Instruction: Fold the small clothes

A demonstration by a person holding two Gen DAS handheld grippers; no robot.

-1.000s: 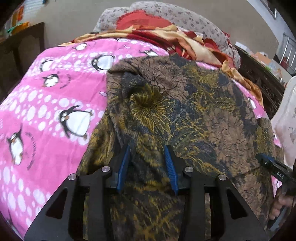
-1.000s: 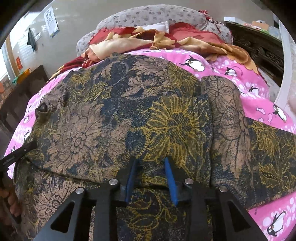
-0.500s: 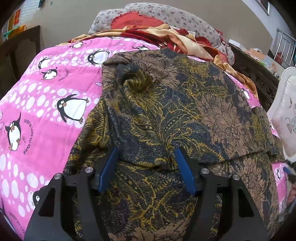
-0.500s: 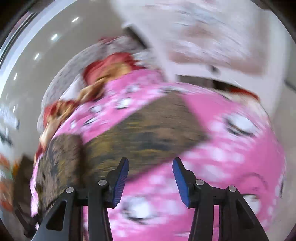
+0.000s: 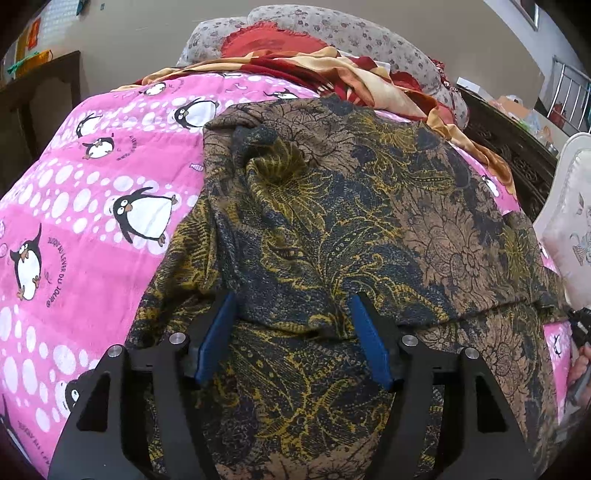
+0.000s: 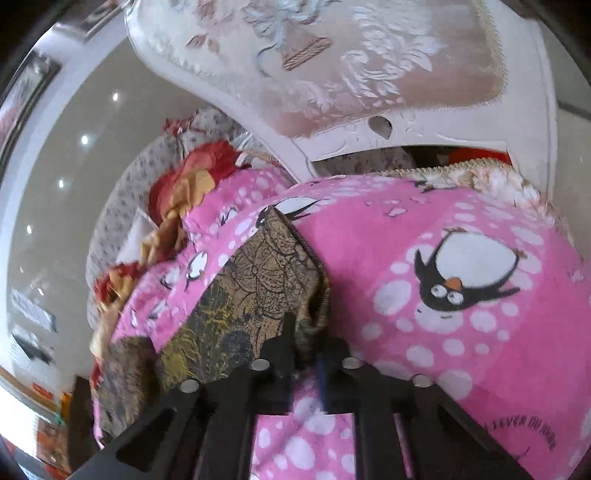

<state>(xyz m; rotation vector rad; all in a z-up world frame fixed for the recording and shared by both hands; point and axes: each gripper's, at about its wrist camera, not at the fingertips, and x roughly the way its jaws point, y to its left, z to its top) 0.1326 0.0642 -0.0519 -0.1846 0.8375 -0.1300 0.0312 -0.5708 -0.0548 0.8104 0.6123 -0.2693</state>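
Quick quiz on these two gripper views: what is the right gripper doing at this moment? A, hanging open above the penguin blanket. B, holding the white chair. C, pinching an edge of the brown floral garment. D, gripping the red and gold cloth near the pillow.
C: in the right wrist view the right gripper has its fingers closed together on an edge of the brown floral garment, which lies over the pink penguin blanket.

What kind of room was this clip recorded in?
Most likely a bedroom at home. The patterned garment lies on a bed covered by a pink penguin blanket, with a floral pillow and crumpled red and beige bedding at the head, and an upholstered white chair alongside.
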